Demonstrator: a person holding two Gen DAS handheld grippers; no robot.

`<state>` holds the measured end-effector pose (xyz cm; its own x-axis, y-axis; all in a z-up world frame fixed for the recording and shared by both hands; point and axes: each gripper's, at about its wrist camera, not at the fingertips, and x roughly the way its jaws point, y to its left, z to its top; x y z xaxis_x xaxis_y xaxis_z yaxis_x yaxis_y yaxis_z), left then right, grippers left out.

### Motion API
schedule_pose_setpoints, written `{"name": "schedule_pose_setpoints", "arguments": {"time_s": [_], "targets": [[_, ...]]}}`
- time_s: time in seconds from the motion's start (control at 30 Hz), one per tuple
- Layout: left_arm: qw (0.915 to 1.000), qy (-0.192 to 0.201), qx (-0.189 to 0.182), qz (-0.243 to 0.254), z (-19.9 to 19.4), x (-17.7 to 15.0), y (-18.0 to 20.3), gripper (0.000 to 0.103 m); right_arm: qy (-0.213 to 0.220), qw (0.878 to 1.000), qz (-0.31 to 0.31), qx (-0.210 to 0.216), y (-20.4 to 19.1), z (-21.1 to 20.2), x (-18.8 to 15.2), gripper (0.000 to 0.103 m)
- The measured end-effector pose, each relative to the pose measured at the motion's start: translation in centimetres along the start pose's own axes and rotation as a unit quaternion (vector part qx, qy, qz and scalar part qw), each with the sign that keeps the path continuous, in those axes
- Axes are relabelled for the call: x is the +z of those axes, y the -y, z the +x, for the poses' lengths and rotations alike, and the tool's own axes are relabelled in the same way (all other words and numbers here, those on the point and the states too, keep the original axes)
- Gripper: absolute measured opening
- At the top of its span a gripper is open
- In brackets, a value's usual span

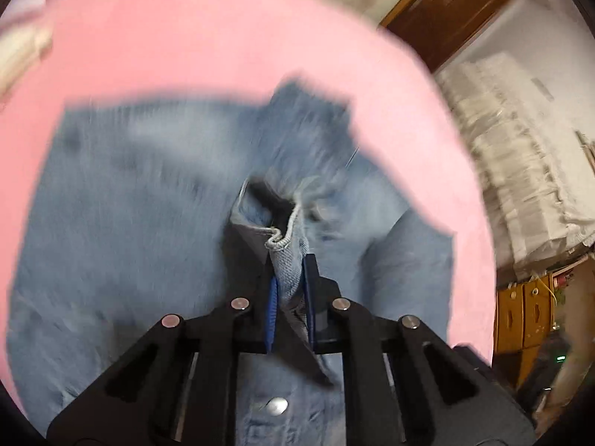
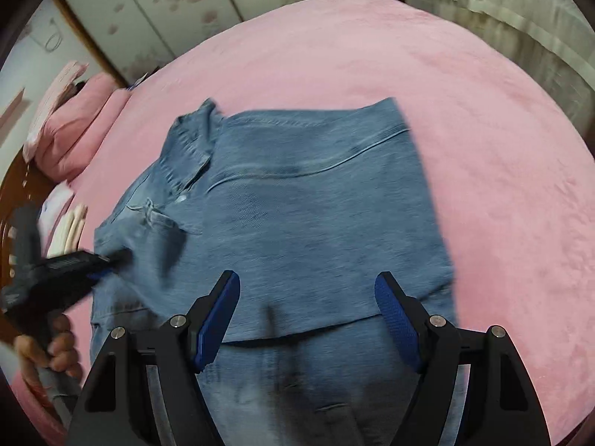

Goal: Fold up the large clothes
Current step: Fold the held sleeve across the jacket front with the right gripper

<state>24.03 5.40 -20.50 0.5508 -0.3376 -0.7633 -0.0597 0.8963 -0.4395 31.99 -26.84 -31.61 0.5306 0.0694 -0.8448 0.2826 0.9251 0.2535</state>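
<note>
A blue denim shirt (image 2: 297, 204) lies spread on the pink bed cover (image 2: 483, 148), with its collar at the far left and one part folded over the body. My right gripper (image 2: 306, 304) hovers open above the near hem, and nothing is between its blue pads. In the left wrist view my left gripper (image 1: 290, 278) is shut on a bunched fold of the denim shirt (image 1: 130, 223), a frayed edge poking up between its fingers. The right wrist view shows the left gripper (image 2: 108, 258) at the shirt's left side, held by a person's hand (image 2: 55, 349).
Pink pillows (image 2: 78, 126) and folded pale cloth (image 2: 70, 230) sit at the bed's left end. Flowered wardrobe doors (image 2: 167, 11) stand behind the bed. A wooden door (image 1: 446, 11), a pale draped pile (image 1: 520, 156) and a yellow-brown cabinet (image 1: 528, 312) lie beyond the bed's right edge.
</note>
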Motion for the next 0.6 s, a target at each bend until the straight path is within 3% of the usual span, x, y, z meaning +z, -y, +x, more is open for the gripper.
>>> {"name": "schedule_pose_setpoints", "arguments": {"time_s": [0.13,0.2,0.27,0.33,0.4,0.43,0.47,0.5,0.53,0.6], "targets": [[0.9951,0.098,0.006,-0.003,-5.1,0.8,0.7,0.009,0.007,1.000,0.003,0.002,1.3,-0.2,0.4,0.076],[0.9932,0.113,0.025,-0.010,-5.7,0.1,-0.3,0.010,0.003,1.000,0.006,0.011,1.7,0.2,0.4,0.076],[0.9932,0.094,0.062,-0.028,-4.6,-1.3,-2.1,0.010,-0.003,1.000,0.006,0.019,1.5,0.9,0.5,0.076],[0.9921,0.037,0.103,-0.062,-1.5,-3.4,-4.5,0.010,-0.011,0.999,0.006,0.030,1.5,1.4,0.2,0.076],[0.9834,-0.052,0.144,-0.096,1.7,-5.4,-6.5,0.022,-0.018,0.999,0.002,0.036,1.2,1.9,-0.1,0.076],[0.9778,-0.075,0.160,-0.113,2.3,-6.1,-7.2,0.026,-0.025,0.999,0.000,0.040,1.0,2.3,-0.2,0.076],[0.9742,-0.065,0.175,-0.126,1.9,-6.8,-7.2,0.032,-0.032,0.999,-0.002,0.041,0.7,2.6,-0.4,0.075],[0.9716,-0.029,0.200,-0.122,0.7,-7.1,-6.3,0.033,-0.039,0.998,-0.007,0.046,0.2,2.9,-0.4,0.065],[0.9722,0.003,0.211,-0.101,-0.3,-7.1,-5.1,0.033,-0.047,0.997,-0.014,0.054,-0.3,3.2,-0.5,0.049],[0.9818,0.057,0.177,-0.038,-1.6,-6.6,-1.6,0.033,-0.077,0.993,-0.032,0.086,-2.0,4.2,-0.9,0.029]]}}
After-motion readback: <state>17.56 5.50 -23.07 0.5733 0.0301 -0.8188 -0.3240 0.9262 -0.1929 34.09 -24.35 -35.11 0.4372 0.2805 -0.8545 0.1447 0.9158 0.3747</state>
